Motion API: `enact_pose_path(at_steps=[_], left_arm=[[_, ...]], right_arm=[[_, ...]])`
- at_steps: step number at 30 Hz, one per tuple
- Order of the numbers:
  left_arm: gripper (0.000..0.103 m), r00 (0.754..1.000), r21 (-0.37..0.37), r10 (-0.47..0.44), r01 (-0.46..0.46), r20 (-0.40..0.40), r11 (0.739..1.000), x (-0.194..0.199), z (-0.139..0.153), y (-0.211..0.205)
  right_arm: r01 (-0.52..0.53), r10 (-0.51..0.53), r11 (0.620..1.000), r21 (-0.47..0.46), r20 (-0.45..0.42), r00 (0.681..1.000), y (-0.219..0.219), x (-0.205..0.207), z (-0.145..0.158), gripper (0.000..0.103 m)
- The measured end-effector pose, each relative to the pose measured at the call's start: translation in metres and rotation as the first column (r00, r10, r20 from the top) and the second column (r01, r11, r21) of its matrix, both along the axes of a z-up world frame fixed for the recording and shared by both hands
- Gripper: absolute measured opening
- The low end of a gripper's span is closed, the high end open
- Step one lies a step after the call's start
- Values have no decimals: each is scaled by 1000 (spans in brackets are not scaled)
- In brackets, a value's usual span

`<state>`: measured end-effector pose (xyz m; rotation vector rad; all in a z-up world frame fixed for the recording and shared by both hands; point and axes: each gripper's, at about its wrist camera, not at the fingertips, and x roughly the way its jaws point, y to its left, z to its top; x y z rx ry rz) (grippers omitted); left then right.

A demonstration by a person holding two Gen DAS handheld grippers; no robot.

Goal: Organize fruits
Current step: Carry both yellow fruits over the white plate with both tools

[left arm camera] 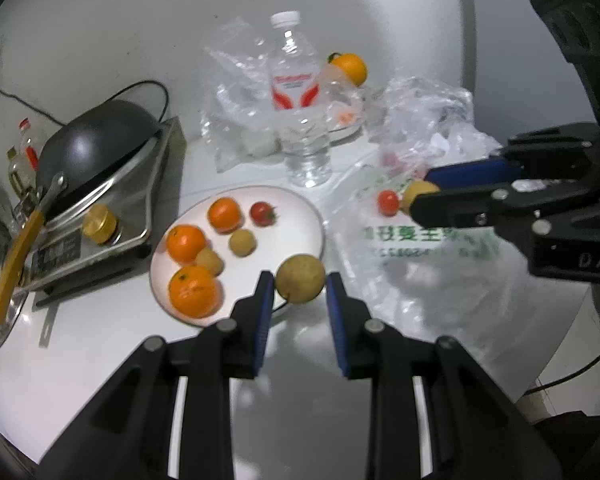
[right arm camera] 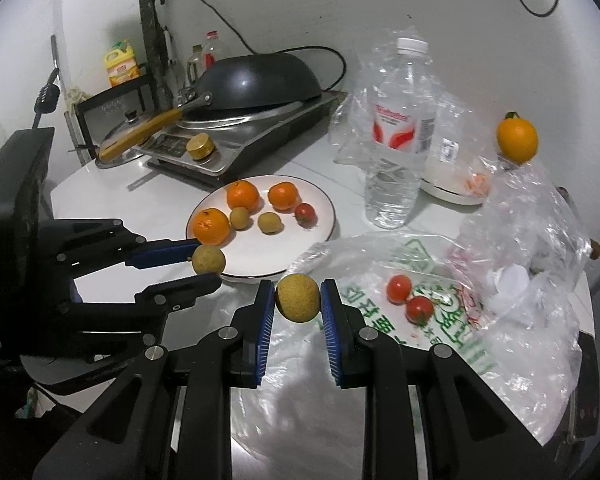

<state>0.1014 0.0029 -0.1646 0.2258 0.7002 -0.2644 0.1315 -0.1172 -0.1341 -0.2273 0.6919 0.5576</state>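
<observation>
Counter [right arm camera: 108, 184]: upright water bottle [right arm camera: 398, 136] (white cap on), dark wok [right arm camera: 260, 80] inverted on steel cooker [right arm camera: 236, 136], yellow detergent jug [right arm camera: 121, 63] behind.

At lower centre, a tan round fruit [right arm camera: 297, 298] is clamped by the right gripper [right arm camera: 297, 300]. At left, a second tan fruit [right arm camera: 208, 260] is gripped by the left gripper [right arm camera: 204, 261], beside the white plate [right arm camera: 324, 216].

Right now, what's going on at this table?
A person is sorting fruit with two handheld grippers. The left gripper is shut on a tan longan at the white plate, which holds three oranges, two longans and a cherry tomato. The right gripper grips another longan over the plastic bag, where two tomatoes remain.
</observation>
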Motion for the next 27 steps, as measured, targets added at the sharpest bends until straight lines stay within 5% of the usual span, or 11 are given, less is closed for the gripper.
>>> enact_pose_path(at_steps=[27], left_arm=[[27, 997, 37, 65, -63, -32, 997, 34, -36, 36]], right_arm=[[-37, 35, 998, -43, -36, 999, 47, 26, -13, 26]])
